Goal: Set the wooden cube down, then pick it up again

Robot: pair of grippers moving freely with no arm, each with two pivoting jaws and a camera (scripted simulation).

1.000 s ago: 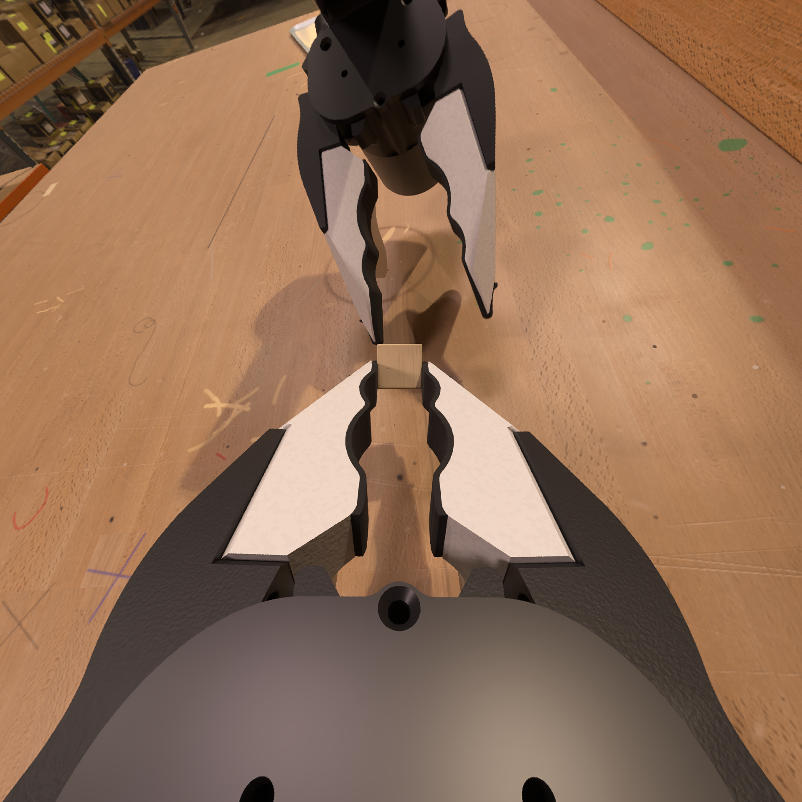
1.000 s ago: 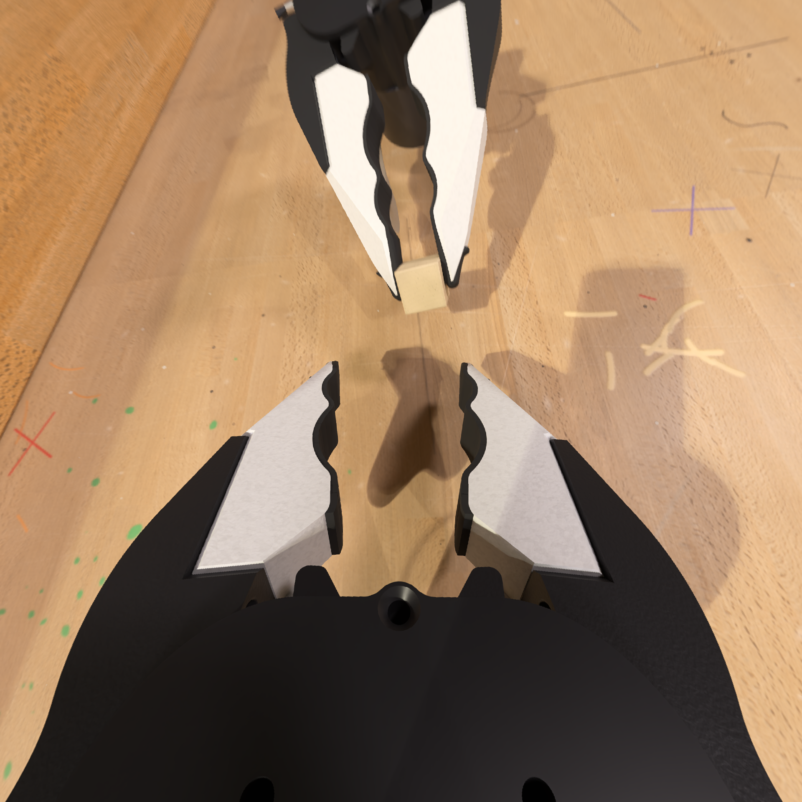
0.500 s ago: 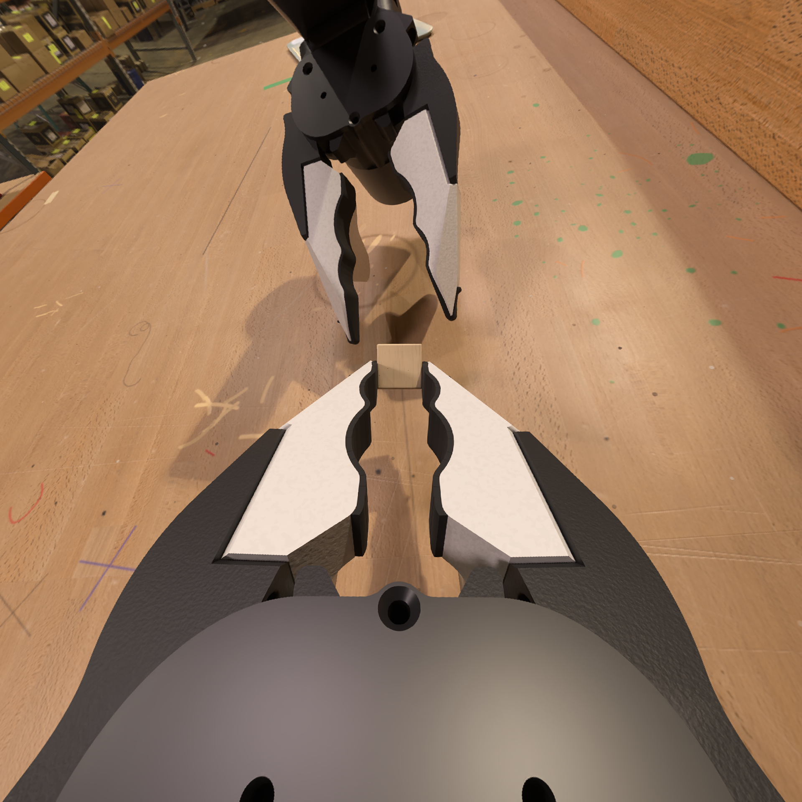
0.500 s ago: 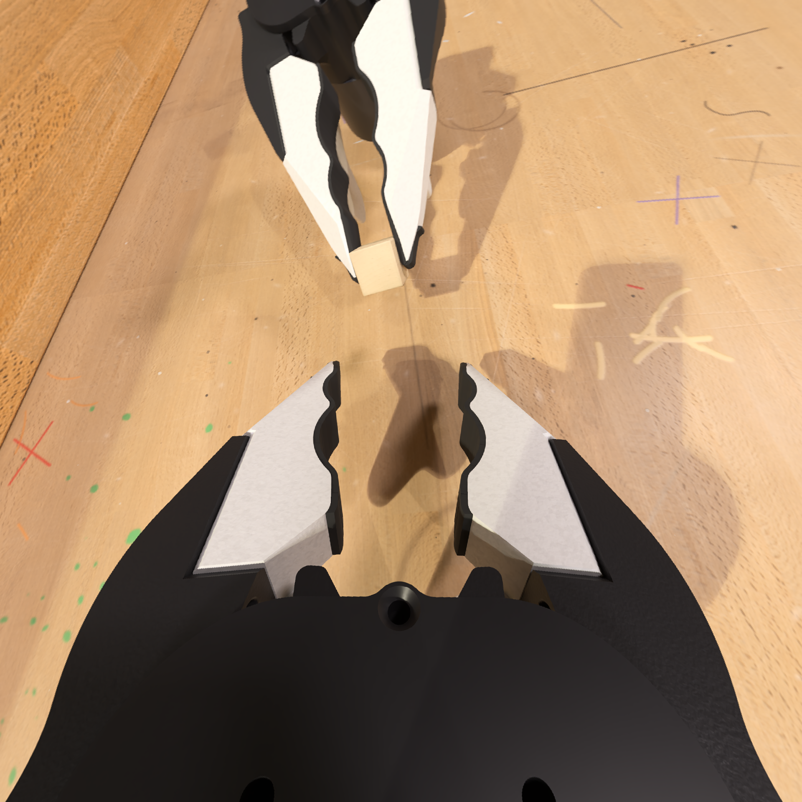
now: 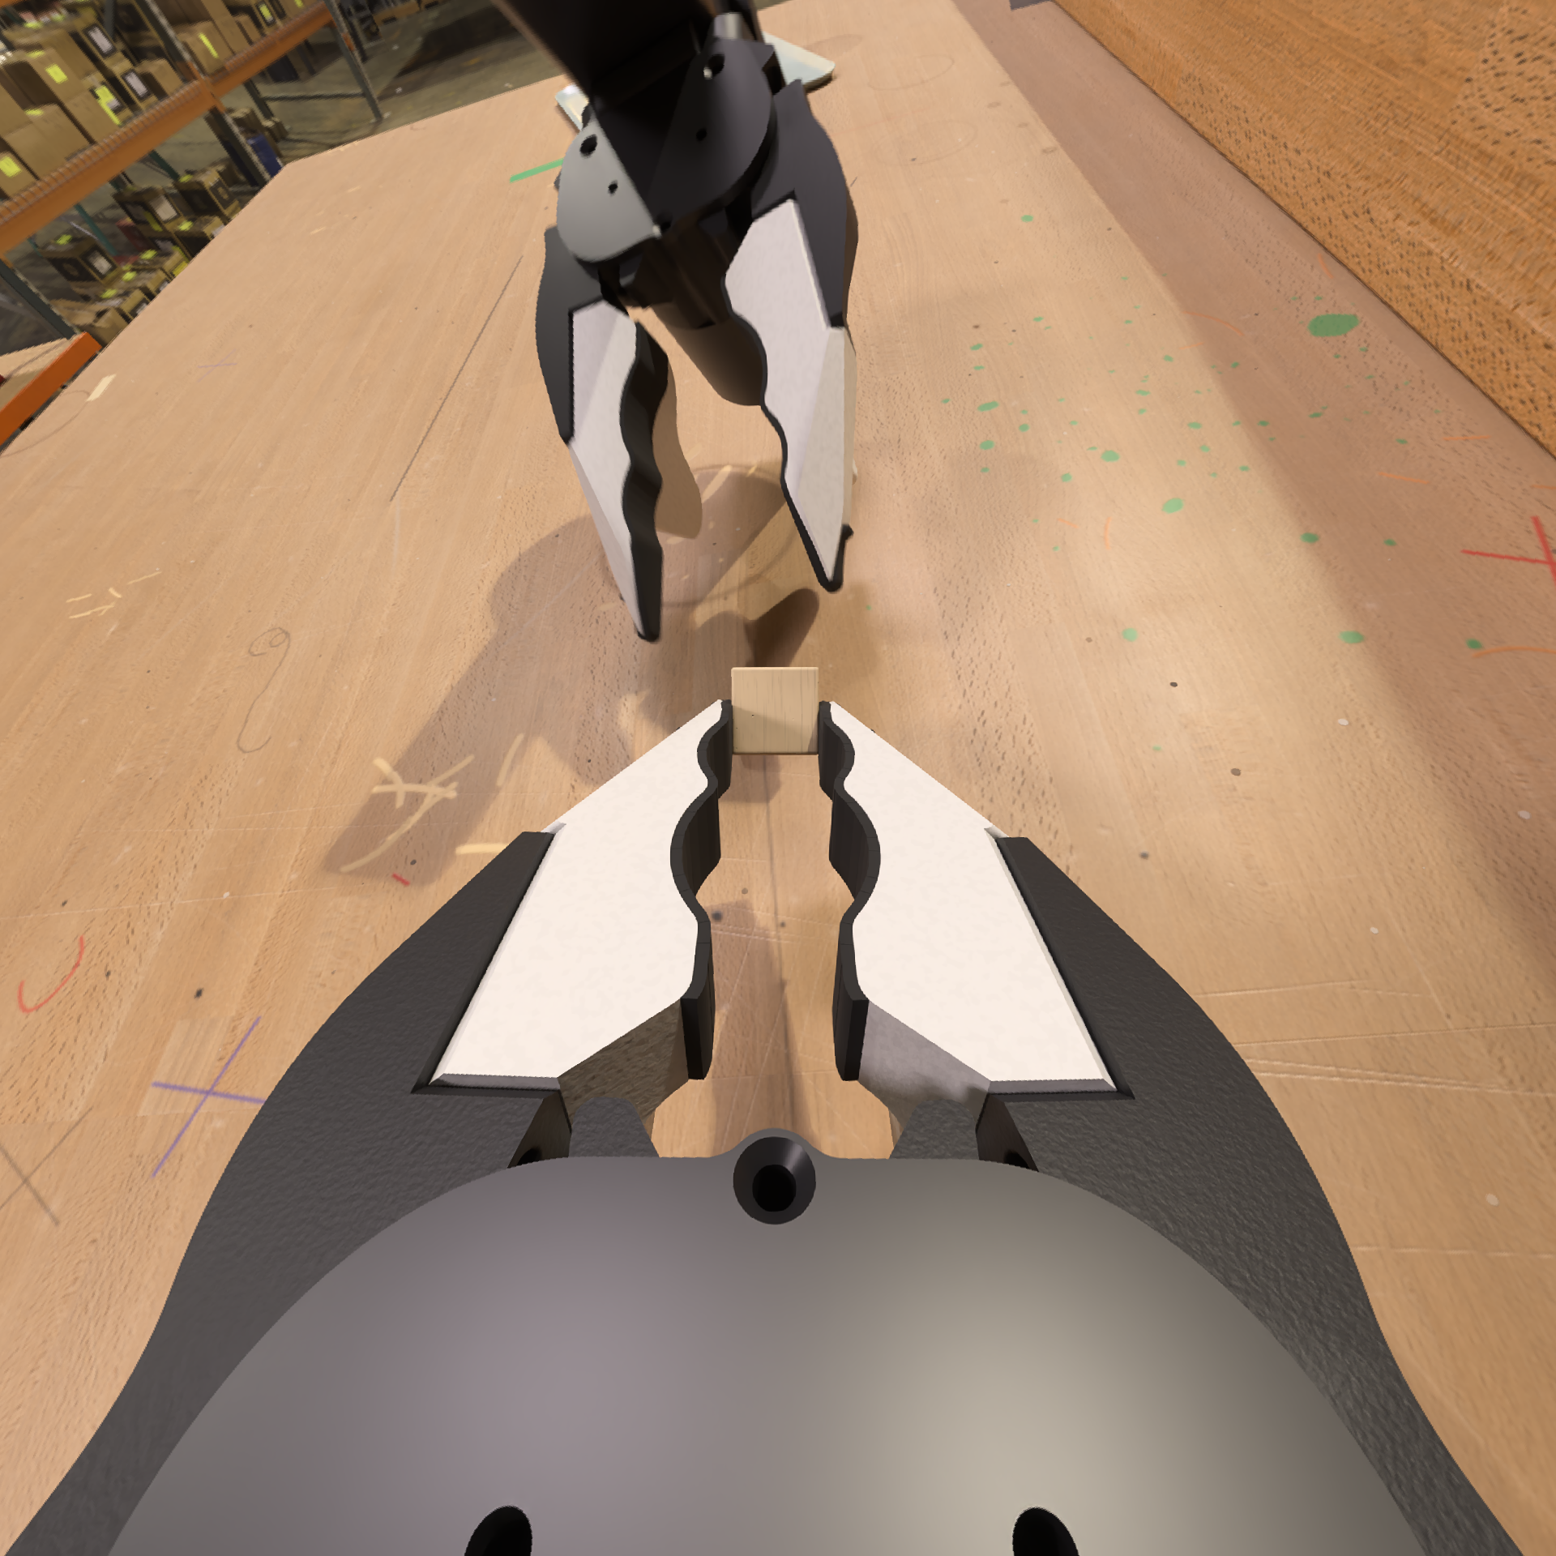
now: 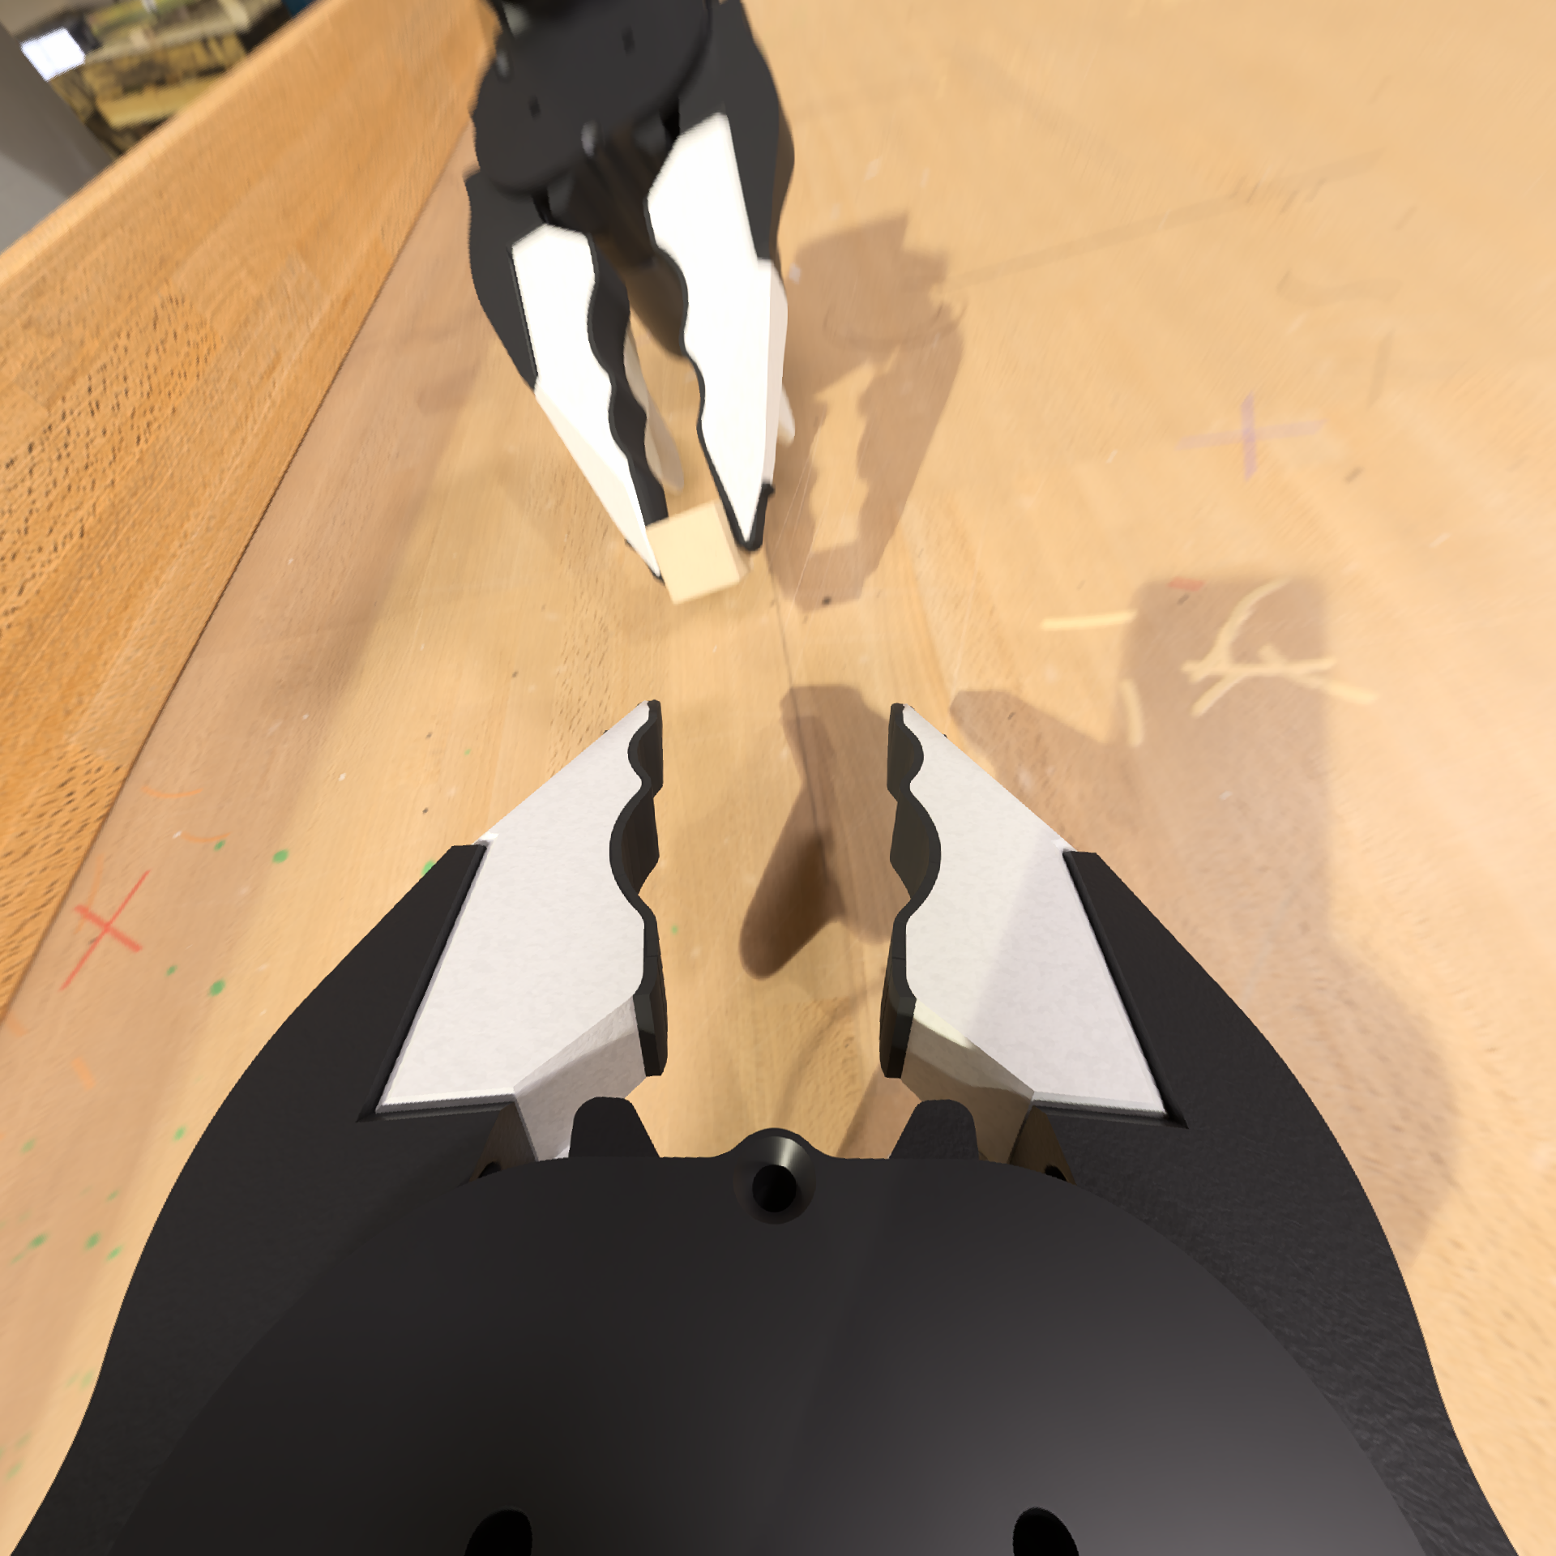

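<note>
A small pale wooden cube (image 5: 775, 711) is clamped between the tips of my left gripper (image 5: 775, 716), which is shut on it and holds it just above the wooden tabletop. In the right wrist view the same cube (image 6: 699, 556) shows between the left gripper's fingers (image 6: 703, 539), close over the table. My right gripper (image 6: 775, 716) is open and empty, hovering above the table short of the cube. In the left wrist view it (image 5: 741, 606) hangs just beyond the cube with its jaws apart.
The wooden tabletop (image 5: 1095, 800) carries green paint specks, scratches and pen marks. A raised wooden wall (image 6: 168, 379) runs along one side. Warehouse shelving with boxes (image 5: 109, 126) stands beyond the table's far edge. A flat pale object (image 5: 800, 63) lies far off behind the right gripper.
The right gripper has drawn back and tilted, so the left gripper and cube sit farther off and more to the left in its view. The cube stays clamped in the left gripper.
</note>
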